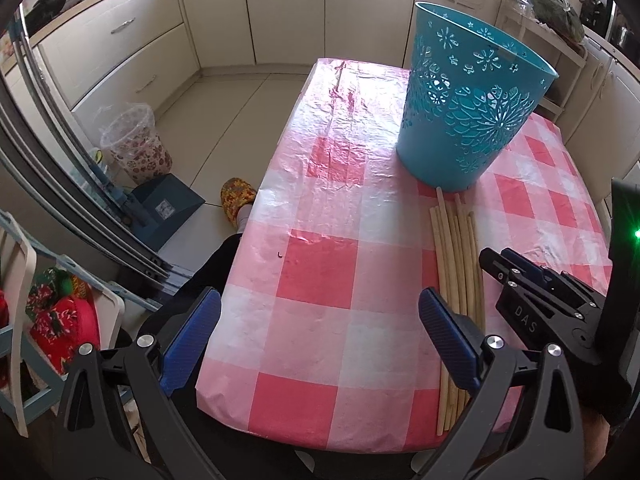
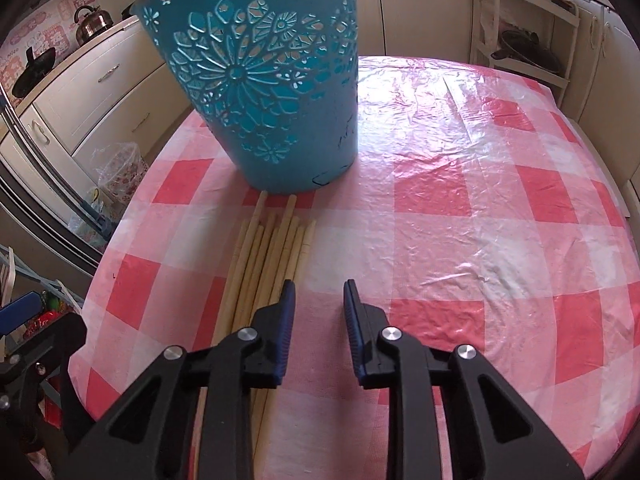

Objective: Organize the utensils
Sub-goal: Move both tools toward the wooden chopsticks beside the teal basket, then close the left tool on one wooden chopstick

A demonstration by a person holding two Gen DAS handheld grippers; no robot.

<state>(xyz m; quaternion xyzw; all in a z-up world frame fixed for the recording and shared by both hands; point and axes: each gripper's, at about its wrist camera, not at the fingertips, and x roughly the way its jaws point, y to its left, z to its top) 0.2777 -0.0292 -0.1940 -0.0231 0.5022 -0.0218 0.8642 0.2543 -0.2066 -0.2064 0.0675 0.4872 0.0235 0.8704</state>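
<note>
A bundle of several pale wooden chopsticks (image 1: 456,264) lies on the pink checked tablecloth (image 1: 320,280), pointing at a teal cut-out plastic basket (image 1: 468,104) standing upright just beyond their far ends. My left gripper (image 1: 320,320) is open and empty over the table's near left edge, left of the chopsticks. My right gripper (image 2: 320,300) is open and empty, low above the cloth just right of the chopsticks (image 2: 268,264), its left finger over their edge. The basket (image 2: 264,80) fills the upper left of the right wrist view. The right gripper's body also shows in the left wrist view (image 1: 544,292).
The table (image 2: 480,200) stretches right and far of the basket. Kitchen cabinets (image 1: 120,60) ring the room. A lined bin (image 1: 136,144), a dustpan (image 1: 168,208) and a slippered foot (image 1: 238,198) are on the floor at left. A shelf (image 2: 524,40) stands far right.
</note>
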